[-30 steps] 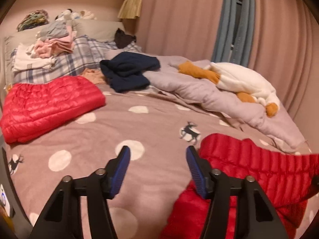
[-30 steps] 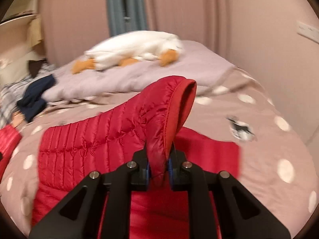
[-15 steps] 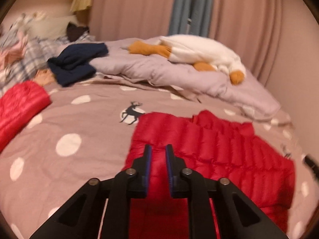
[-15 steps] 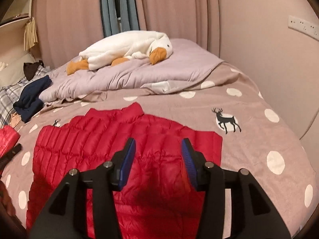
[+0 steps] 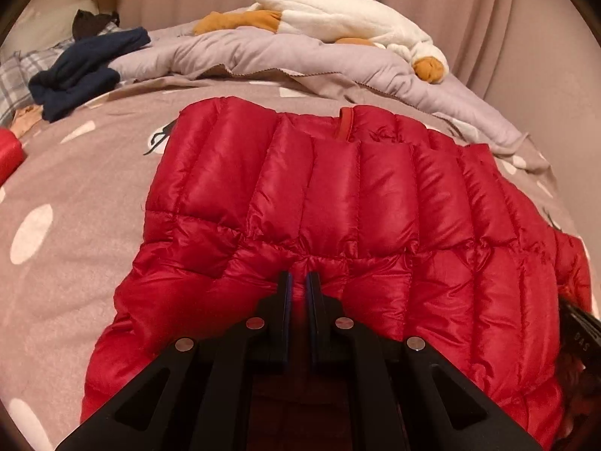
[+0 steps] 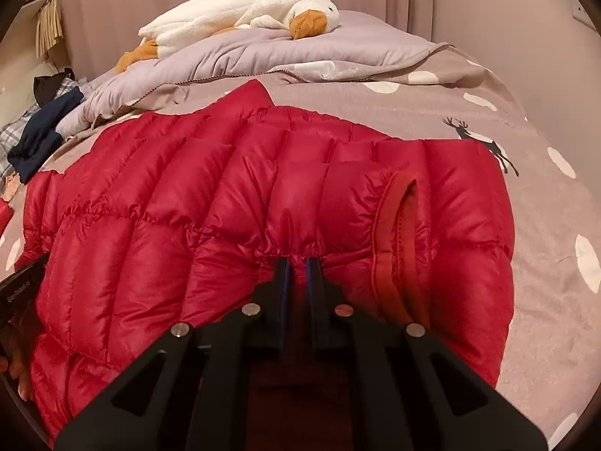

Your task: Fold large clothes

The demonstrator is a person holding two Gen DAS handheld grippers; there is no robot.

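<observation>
One red quilted down jacket [image 5: 338, 195] lies spread flat on the bed [image 5: 75, 195], across a brown cover printed with white dots and dark deer. Both claws are down at its near edge. The left claw [image 5: 296, 282] has its two blue-padded fingers drawn narrow, with a puckered fold of the red shell pinched between them; its jaws have just been closing. The right claw [image 6: 296, 267] stands the same way, its jaws also just closed narrow, on a gathered fold of the jacket just left of one open, ribbed sleeve cuff [image 6: 398, 240]. In the left wrist view a short red hanging loop [image 5: 345, 124] shows at the jacket's far edge. At the left rim of that view sits a sliver of a second red padded garment [image 5: 9, 150], well apart from the first. Farther back, one lilac duvet [image 5: 263, 52] lies bunched across the bed, and on it rests one white plush goose [image 6: 233, 18] with an orange beak and orange feet. One dark navy garment [image 5: 82, 71] lies crumpled beside the duvet, near a plaid pillow [image 5: 15, 75]. Pink curtains [image 5: 469, 7] hang behind the bed.
</observation>
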